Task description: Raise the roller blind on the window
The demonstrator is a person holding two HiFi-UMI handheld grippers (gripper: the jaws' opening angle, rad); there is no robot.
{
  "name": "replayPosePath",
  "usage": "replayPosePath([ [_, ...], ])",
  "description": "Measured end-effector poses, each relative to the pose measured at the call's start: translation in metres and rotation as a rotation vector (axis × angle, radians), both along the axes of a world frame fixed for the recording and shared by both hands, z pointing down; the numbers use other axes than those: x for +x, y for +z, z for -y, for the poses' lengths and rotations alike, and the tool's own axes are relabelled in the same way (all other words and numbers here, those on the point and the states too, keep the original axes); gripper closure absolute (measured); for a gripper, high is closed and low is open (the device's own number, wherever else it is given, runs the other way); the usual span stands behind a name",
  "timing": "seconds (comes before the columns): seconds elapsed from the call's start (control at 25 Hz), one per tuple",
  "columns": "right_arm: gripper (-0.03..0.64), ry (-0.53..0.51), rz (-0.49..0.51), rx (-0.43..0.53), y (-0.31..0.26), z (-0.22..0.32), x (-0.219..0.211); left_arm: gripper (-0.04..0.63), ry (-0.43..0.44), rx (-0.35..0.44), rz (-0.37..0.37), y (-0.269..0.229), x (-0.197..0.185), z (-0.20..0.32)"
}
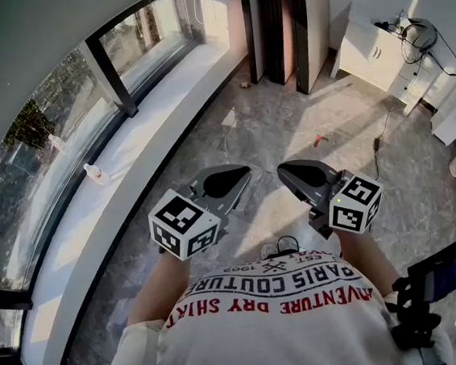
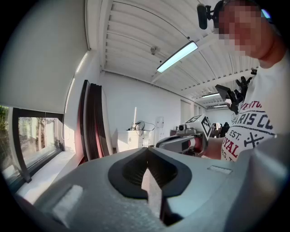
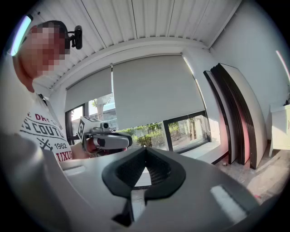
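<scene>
Approach step — left gripper (image 1: 231, 177) & right gripper (image 1: 296, 173) pressed together, empty; next I reach roller blind (image 3: 152, 88), far left.

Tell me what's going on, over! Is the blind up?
Left claw and right claw shut, empty. Roller blind covers most of the window. Claws not at it yet.

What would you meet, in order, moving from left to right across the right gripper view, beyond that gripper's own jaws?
Person's printed shirt → left gripper → wide roller blind → leaning dark panels → white cabinet
</scene>
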State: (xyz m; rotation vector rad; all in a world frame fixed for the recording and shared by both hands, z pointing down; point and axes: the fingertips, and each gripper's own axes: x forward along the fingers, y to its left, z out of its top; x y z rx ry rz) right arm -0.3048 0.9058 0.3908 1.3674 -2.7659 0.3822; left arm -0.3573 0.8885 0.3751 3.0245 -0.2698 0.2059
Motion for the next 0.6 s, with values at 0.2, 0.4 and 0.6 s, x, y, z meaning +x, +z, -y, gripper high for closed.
replayPosePath([
  [0.2,0.615,0.008,0.002,0.003,-0.0020,0.0012,0.0021,0.594,0.003,0.001,0.001,0.0004,0.0028,0.0014],
  [0.4,0.615,0.013,0.002,0.006,-0.0036,-0.0013,0.0045,0.594,0.010,0.004,-0.001,-0.0022,0.0059,0.0001],
  [0.6,0.615,0.023,0.010,0.004,-0.0040,-0.0013,0.0052,0.594,0.025,-0.008,-0.002,-0.0010,0.0056,-0.0011],
])
